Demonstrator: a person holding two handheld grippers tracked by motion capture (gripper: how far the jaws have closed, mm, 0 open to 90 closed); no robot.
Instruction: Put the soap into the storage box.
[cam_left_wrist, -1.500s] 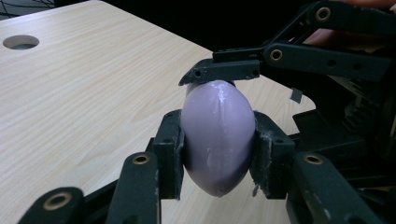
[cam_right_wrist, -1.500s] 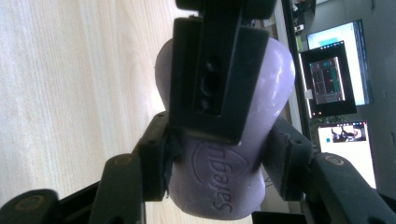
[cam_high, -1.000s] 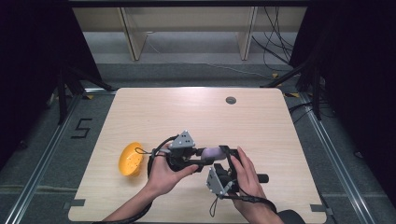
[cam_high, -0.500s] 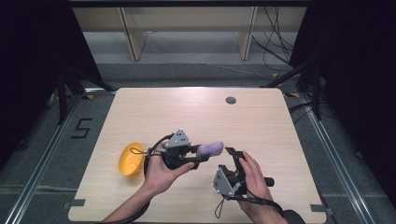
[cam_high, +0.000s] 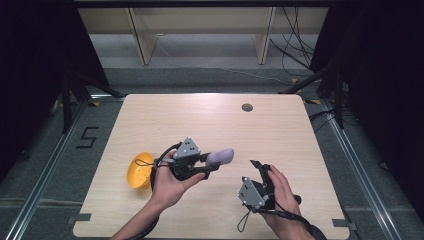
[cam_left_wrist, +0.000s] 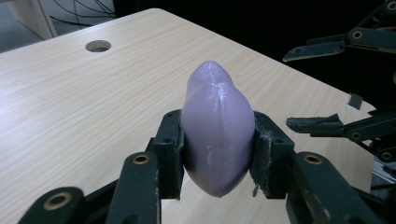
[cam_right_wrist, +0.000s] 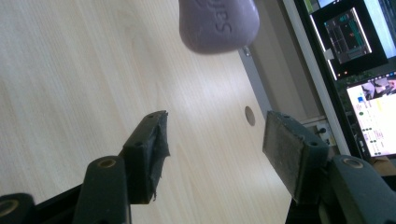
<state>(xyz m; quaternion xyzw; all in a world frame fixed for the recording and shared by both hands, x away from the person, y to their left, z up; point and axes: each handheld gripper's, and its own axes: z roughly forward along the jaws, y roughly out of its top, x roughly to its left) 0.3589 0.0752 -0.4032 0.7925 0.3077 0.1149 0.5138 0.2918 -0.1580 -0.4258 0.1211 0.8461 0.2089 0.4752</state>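
A lilac bar of soap (cam_high: 220, 157) is held above the table near its middle front. My left gripper (cam_high: 212, 162) is shut on it; in the left gripper view the soap (cam_left_wrist: 217, 137) stands on edge between the two black pads (cam_left_wrist: 170, 154). My right gripper (cam_high: 259, 167) hovers a little to the right of the soap, tilted, jaws spread wide with nothing between them. In the right gripper view the soap (cam_right_wrist: 218, 24), with raised lettering, hangs beyond my right gripper (cam_right_wrist: 215, 137).
A yellow bowl (cam_high: 138, 171) sits on the wooden table (cam_high: 210, 125) at the front left, behind the left hand. A round cable hole (cam_high: 247, 107) lies at the table's back. Screens (cam_right_wrist: 357, 51) glow beyond the table edge.
The right gripper has let go of the soap, opened and drawn away to the right and toward the front. The left gripper has kept hold of the soap and barely moved.
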